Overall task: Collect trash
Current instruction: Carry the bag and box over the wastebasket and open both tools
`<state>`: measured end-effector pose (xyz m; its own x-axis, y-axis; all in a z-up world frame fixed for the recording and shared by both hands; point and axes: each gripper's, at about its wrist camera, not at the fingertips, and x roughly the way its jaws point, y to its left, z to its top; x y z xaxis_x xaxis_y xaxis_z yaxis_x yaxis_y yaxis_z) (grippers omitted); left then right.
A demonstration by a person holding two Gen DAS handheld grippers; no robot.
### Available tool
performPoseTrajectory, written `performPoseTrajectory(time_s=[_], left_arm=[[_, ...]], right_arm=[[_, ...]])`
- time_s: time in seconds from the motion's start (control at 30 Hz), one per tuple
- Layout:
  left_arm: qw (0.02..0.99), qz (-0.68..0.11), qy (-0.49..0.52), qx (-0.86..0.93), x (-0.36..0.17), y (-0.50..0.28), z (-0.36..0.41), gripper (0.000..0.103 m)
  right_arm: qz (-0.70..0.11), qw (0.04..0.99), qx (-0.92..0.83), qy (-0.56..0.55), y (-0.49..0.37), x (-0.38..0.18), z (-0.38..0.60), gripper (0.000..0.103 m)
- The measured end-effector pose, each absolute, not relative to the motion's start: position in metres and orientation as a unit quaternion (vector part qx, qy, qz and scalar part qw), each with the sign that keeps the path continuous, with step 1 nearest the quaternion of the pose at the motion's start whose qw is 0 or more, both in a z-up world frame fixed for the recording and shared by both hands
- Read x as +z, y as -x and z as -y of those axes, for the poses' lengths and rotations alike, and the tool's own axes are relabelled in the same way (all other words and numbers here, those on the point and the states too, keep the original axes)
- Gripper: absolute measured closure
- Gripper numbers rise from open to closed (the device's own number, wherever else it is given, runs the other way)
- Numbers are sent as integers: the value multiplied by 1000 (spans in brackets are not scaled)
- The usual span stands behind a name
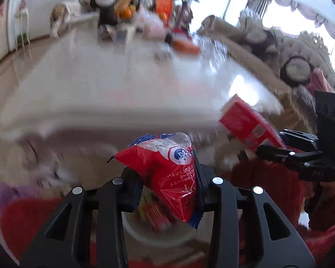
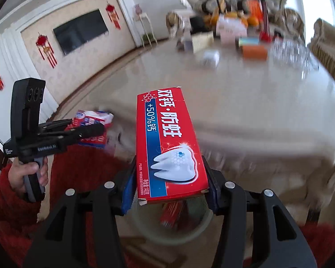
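Note:
My left gripper [image 1: 165, 170] is shut on a crumpled red, white and blue plastic wrapper [image 1: 174, 192], just in front of the pale table's edge [image 1: 82, 120]. Under it a round pale bin [image 1: 131, 230] holds red packaging. My right gripper [image 2: 169, 167] is shut on a red toothpaste box [image 2: 165, 129] with a white tooth printed on it, above the same bin [image 2: 203, 225]. The right wrist view shows the left gripper [image 2: 78, 126] at the left with the wrapper [image 2: 93, 117], held by a hand in a red sleeve. In the left wrist view the box [image 1: 245, 120] is at the right.
The long pale table [image 2: 245, 102] carries boxes, an orange pack [image 2: 254, 51], glassware [image 2: 290, 51] and a vase at its far end. Sofas stand behind and to the right. A wall-mounted television [image 2: 80, 32] faces the table. Red fabric [image 2: 82, 174] lies below the grippers.

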<state>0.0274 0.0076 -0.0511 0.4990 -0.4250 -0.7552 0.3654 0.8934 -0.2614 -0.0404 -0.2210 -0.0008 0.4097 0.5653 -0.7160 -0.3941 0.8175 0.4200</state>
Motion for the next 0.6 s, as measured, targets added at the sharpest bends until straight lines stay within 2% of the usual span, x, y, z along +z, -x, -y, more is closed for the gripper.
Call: performPoseTrajectory(time_s=[0.2, 0.33, 0.4, 0.43, 0.47, 0.53, 0.6], left_arm=[[788, -568, 32, -235, -145, -35, 15, 66], [760, -611, 31, -218, -187, -50, 20, 65], [750, -626, 24, -210, -203, -54, 21, 61], [748, -630, 25, -208, -207, -55, 20, 55], [742, -639, 24, -200, -212, -58, 17, 37], [740, -646, 17, -185, -219, -57, 16, 14], [740, -651, 9, -171, -225, -58, 10, 8]], right_arm=[[-576, 774, 258, -43, 28, -83, 183, 54], [-607, 755, 246, -20, 12, -115, 169, 54], [-617, 748, 244, -5, 8, -125, 160, 53], [-618, 748, 243, -3, 10, -127, 158, 52], [-621, 745, 244, 1, 13, -130, 154, 50], [-624, 744, 238, 16, 15, -134, 152, 34], [-620, 750, 228, 25, 15, -137, 154, 29]])
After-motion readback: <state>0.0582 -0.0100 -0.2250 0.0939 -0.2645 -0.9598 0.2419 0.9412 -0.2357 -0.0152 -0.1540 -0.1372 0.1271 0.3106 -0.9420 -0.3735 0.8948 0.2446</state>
